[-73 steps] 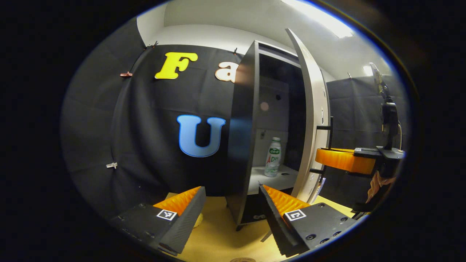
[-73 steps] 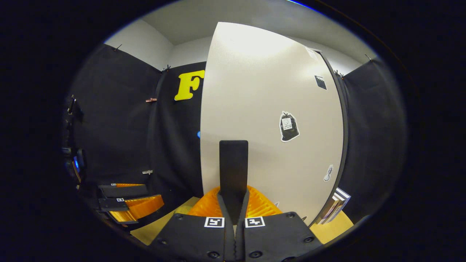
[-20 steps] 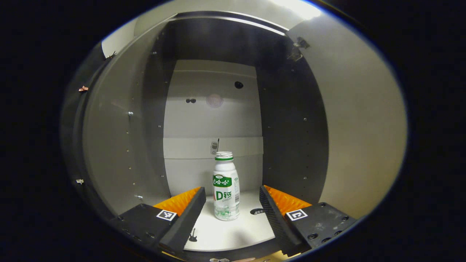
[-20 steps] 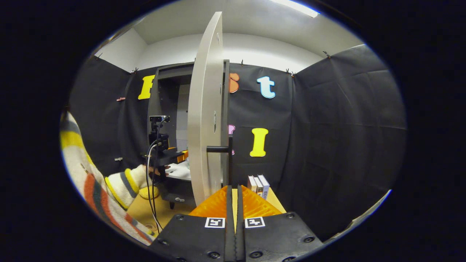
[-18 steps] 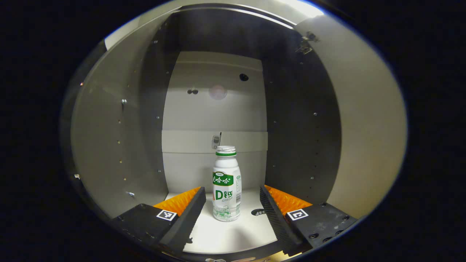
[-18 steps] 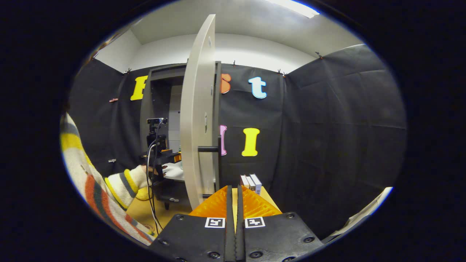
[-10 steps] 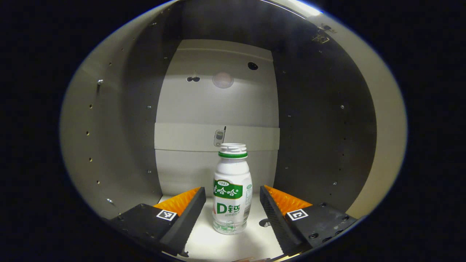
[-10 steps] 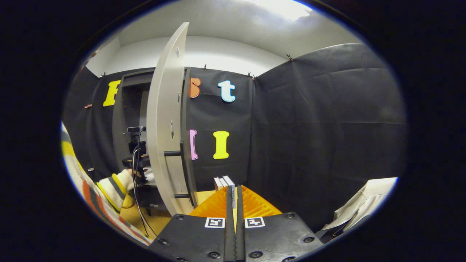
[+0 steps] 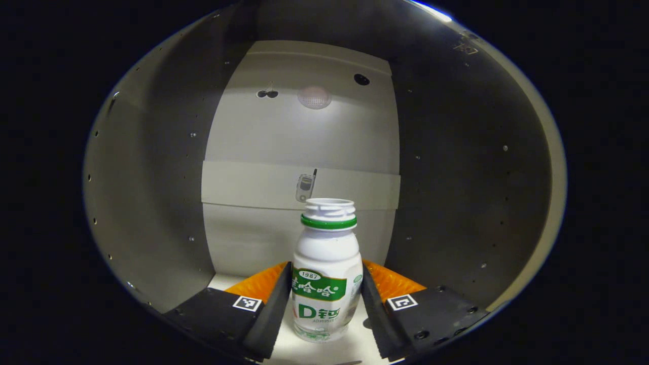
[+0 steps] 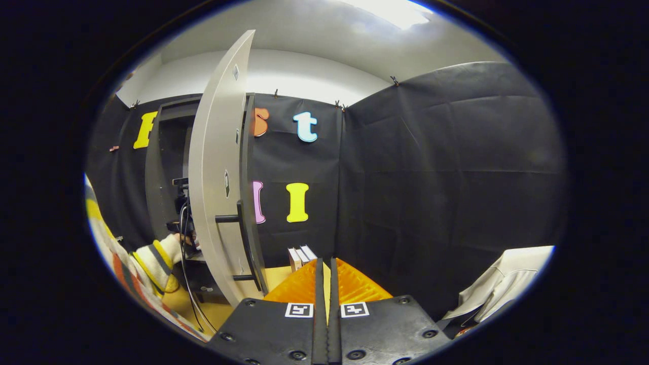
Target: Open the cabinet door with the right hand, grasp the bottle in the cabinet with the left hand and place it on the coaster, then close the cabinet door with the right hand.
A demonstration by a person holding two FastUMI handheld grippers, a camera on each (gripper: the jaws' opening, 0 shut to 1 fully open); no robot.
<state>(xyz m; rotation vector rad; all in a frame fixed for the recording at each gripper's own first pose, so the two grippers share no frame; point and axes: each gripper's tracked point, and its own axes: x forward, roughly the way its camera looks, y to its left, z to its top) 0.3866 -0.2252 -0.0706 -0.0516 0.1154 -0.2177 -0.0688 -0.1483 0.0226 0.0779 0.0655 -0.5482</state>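
A white bottle (image 9: 327,274) with a green collar and green label stands upright on the cabinet shelf (image 9: 324,350), its mouth uncapped. My left gripper (image 9: 327,264) is inside the cabinet, and both fingers press against the bottle's sides. In the right gripper view, the pale cabinet door (image 10: 218,167) stands wide open, its dark bar handle (image 10: 228,219) facing me. My right gripper (image 10: 324,264) is shut with nothing in it, a little to the right of the door and clear of the handle. A striped sleeve (image 10: 154,258) reaches into the cabinet behind the door.
The cabinet's dark side walls (image 9: 456,177) and pale back panel (image 9: 299,132) close in around the left gripper. A few books (image 10: 300,255) stand on the yellow tabletop (image 10: 276,276) right of the door. A pale cloth (image 10: 502,284) lies at the far right.
My left gripper moved deeper into the cabinet and its fingers closed in from open onto the bottle. The right gripper, shut, let go of the handle and drew back to the right.
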